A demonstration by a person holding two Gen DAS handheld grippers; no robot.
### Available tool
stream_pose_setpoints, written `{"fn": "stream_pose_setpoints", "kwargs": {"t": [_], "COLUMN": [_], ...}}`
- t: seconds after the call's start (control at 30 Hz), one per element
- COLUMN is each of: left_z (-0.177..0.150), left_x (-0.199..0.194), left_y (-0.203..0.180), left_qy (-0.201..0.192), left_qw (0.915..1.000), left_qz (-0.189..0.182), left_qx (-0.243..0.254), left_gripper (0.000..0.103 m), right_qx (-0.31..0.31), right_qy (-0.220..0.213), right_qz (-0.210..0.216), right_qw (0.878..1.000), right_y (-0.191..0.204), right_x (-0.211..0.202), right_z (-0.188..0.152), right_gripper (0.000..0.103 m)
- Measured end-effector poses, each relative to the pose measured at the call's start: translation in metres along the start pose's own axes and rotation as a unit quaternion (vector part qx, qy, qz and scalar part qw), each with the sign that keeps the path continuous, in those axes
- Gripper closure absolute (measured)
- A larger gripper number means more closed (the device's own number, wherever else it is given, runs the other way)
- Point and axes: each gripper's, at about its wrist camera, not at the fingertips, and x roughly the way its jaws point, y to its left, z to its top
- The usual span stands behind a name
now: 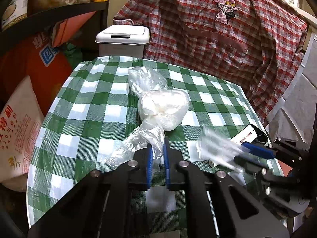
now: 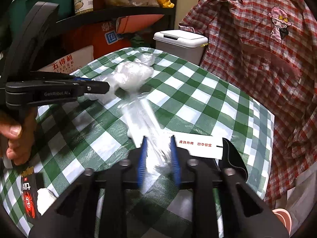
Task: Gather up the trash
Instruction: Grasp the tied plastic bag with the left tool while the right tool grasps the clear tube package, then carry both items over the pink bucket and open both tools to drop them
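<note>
You are pinching trash in both grippers at once, and the bin (image 1: 122, 39) is standing beyond the far edge of the counter (image 1: 83, 107), lid down; that is the direction the coming move, as I judge it, has to carry both loads.

Your left gripper (image 1: 158, 154) is closing its jaws nearly together on the twisted tail of the knotted plastic bag (image 1: 164, 109). The bag's white bulk is lying straight ahead of those jaws, its long axis running away from you toward the bin, with a second loose tail pointing on toward the far edge.

Your right gripper (image 2: 158, 154) is clamping its jaws on the near end of a crumpled clear wrapper (image 2: 142, 117), which is blurred; its length is stretching forward and to the left, toward the bag. A white paper box (image 2: 200, 145) is lying just right of those jaws, untouched.

The bag is sitting nearer the bin, so the left hand is looking like the shorter carry.
</note>
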Motion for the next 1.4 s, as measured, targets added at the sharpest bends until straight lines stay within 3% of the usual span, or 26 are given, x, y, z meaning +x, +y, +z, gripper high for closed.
{"fn": "stream_pose_setpoints", "kwargs": {"t": [0.07, 0.17, 0.57, 0.87, 1.4], "left_z": [0.0, 0.002, 0.007, 0.008, -0.024], "left_x": [-0.004, -0.013, -0.076, -0.143, -0.22], "left_y": [0.002, 0.006, -0.006, -0.04, -0.099], "left_qy": [-0.002, -0.007, -0.04, -0.079, -0.122], "left_qw": [1.0, 1.0, 0.999, 0.9966, 0.9923], "left_qz": [0.002, 0.004, 0.015, 0.015, 0.009], "left_qx": [0.0, -0.004, 0.015, 0.021, 0.022], "left_gripper": [0.097, 0.098, 0.099, 0.099, 0.099], "right_qx": [0.003, 0.004, 0.033, 0.066, 0.123], "right_qy": [-0.001, -0.007, -0.05, -0.111, -0.171], "right_qz": [0.001, -0.003, -0.012, -0.031, -0.095], "right_qw": [1.0, 1.0, 0.998, 0.991, 0.973], "right_y": [-0.003, -0.004, -0.002, 0.011, 0.004], "right_x": [-0.004, -0.012, -0.078, -0.163, -0.287], "right_z": [0.0, 0.0, 0.015, 0.026, -0.015], "right_gripper": [0.098, 0.101, 0.102, 0.102, 0.102]}}
